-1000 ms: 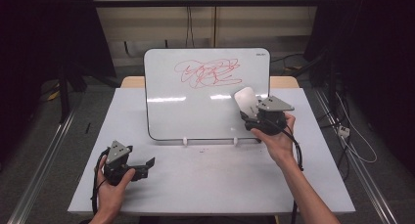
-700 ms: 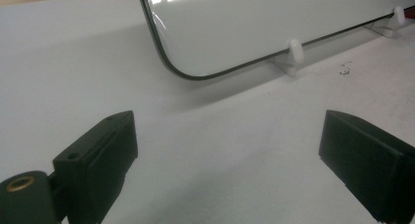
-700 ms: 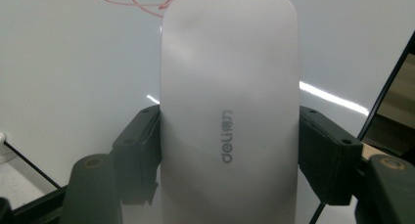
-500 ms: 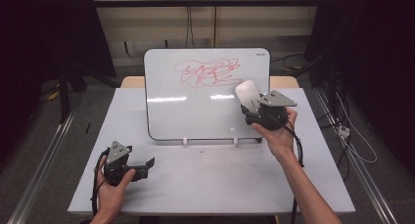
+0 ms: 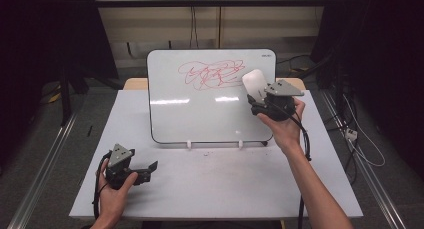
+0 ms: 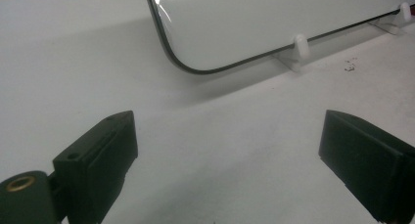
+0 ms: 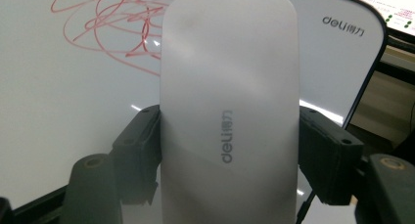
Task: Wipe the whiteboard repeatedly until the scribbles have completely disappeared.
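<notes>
One whiteboard [image 5: 200, 109] behind the gripped eraser [image 5: 252, 83].

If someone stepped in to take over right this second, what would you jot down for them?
Right gripper: shut on the white eraser, held up in front of the whiteboard, just right of the red scribble.
Left gripper: open, holding nothing, low over the table near its front left.
Whiteboard: propped upright on two small white clips at the back of the table.
Done: eraser picked up and brought to the board.
Left: the scribble looks untouched; it probably needs wiping off, then the eraser set down.
</notes>
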Action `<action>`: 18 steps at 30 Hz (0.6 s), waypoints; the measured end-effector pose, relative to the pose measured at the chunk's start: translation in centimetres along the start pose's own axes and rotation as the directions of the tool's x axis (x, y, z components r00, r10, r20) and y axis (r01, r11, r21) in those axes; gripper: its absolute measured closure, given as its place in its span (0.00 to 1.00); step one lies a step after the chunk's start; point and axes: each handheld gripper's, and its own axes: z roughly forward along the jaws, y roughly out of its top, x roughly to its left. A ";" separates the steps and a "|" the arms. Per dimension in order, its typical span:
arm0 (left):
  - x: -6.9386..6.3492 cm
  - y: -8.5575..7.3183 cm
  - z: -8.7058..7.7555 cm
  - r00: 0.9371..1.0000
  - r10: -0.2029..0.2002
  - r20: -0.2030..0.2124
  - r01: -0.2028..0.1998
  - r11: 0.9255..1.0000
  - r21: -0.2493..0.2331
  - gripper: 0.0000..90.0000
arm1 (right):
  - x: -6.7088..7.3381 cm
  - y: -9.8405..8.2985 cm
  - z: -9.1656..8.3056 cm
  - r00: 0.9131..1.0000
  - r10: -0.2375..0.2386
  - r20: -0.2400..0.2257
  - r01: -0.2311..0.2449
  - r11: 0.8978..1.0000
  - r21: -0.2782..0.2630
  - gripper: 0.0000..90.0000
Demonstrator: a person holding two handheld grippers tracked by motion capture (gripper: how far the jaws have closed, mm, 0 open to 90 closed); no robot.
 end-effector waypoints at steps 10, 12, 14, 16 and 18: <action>0.0 0.1 -0.1 1.000 0.007 0.001 -0.007 1.000 -0.007 0.08 | -0.4 1.8 0.9 0.999 -0.032 0.035 0.032 0.999 -0.009 0.35; 0.0 0.2 -0.1 1.000 0.011 -0.001 -0.011 1.000 -0.010 0.08 | -0.5 2.0 1.2 0.999 -0.028 0.044 0.029 1.000 -0.009 0.35; 0.0 0.1 0.0 1.000 0.005 0.003 -0.005 1.000 -0.009 0.08 | -0.7 2.1 1.5 0.999 -0.013 0.044 0.013 1.000 -0.007 0.35; 0.0 0.1 0.0 1.000 0.002 0.006 -0.002 1.000 -0.001 0.08 | -0.9 2.2 2.0 0.998 -0.018 0.062 0.018 1.000 0.002 0.35; 0.0 0.1 0.0 1.000 0.005 0.005 -0.005 1.000 -0.002 0.08 | -1.1 2.3 2.4 0.998 -0.013 0.068 0.012 1.000 0.010 0.35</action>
